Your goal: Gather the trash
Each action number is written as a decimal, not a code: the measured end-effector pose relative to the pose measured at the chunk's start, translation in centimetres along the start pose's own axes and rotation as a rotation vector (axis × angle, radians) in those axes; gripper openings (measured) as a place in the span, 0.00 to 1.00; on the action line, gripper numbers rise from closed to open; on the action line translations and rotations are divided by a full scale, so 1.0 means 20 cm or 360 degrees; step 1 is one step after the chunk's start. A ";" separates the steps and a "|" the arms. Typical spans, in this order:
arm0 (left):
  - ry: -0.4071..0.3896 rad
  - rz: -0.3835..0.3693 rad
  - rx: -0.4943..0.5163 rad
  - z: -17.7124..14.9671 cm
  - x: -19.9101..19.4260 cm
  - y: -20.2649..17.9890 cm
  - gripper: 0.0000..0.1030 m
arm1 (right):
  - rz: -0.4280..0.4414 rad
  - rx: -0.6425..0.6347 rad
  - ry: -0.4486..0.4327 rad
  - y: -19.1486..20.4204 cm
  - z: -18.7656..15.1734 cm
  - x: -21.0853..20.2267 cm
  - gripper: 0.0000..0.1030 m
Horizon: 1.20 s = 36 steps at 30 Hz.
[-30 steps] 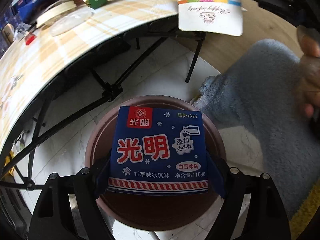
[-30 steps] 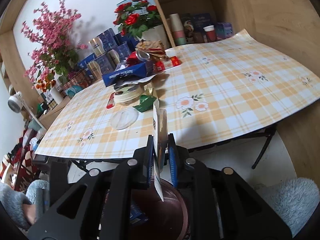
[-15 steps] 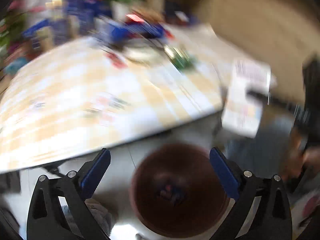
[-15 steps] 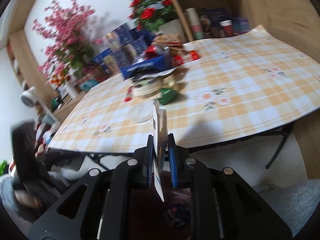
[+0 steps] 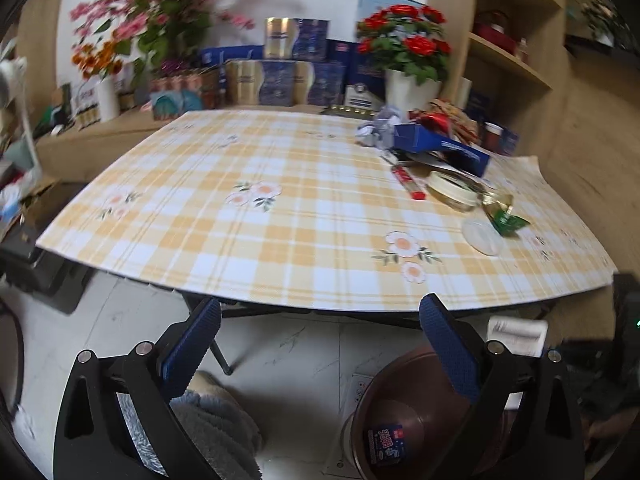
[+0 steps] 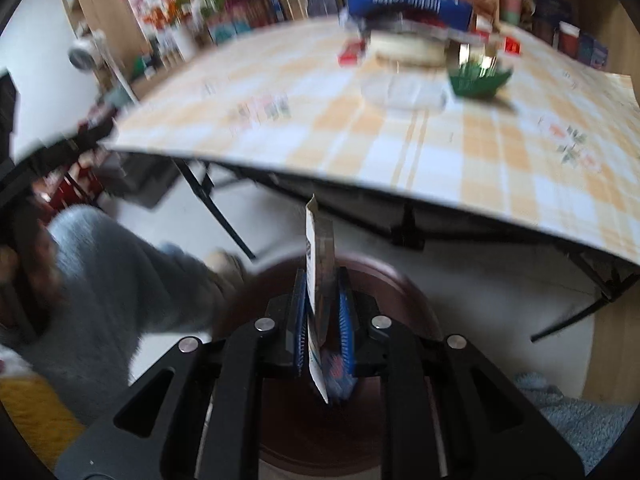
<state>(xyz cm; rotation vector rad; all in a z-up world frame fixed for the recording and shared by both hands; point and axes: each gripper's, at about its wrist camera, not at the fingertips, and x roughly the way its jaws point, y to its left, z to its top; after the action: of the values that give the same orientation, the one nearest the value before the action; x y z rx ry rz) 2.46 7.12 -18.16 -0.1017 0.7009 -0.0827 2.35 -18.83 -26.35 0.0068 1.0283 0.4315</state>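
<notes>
Right gripper (image 6: 322, 320) clamps a flat white paper packet (image 6: 318, 276) edge-on, long axis upright, above the round brown bin (image 6: 416, 304); left gripper (image 5: 320, 344) gapes empty near the checked table (image 5: 280, 220).

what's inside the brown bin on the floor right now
One blue ice cream box lies at the bottom of the bin. The left gripper hides its right side.

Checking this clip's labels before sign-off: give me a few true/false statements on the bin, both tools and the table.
1. The left tool is open and holds nothing. True.
2. The right tool is empty. False: it is shut on a white flat packet above the brown bin.
3. The blue ice cream box lies inside the bin. True.
4. The green wrapper is in the bin. False: it lies on the checked table.
</notes>
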 end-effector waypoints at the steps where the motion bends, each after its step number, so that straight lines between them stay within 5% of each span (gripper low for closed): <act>1: 0.0008 0.0001 -0.0019 0.00 0.01 0.01 0.94 | -0.0020 0.0009 0.0068 -0.01 -0.01 0.05 0.17; 10: 0.0034 0.0015 -0.0120 -0.01 0.03 0.07 0.94 | -0.0175 0.0089 0.0310 -0.09 -0.07 0.23 0.17; 27: 0.0042 0.0024 -0.0094 -0.02 0.04 0.07 0.94 | -0.0208 0.0115 0.0259 -0.11 -0.06 0.19 0.18; 28: 0.0043 0.0023 -0.0092 -0.02 0.04 0.07 0.94 | -0.0201 0.0118 0.0250 -0.11 -0.06 0.18 0.22; 30: 0.0040 0.0027 -0.0085 -0.02 0.04 0.06 0.94 | -0.0212 0.0120 0.0192 -0.11 -0.05 0.15 0.70; 36: 0.0037 0.0030 -0.0077 -0.02 0.04 0.06 0.94 | -0.0182 0.0140 -0.0017 -0.11 -0.01 0.03 0.94</act>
<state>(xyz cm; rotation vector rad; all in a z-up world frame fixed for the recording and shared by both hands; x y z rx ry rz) 2.83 8.12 -19.00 -0.1405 0.7273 -0.0487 3.13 -20.73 -27.39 0.0287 1.0311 0.2821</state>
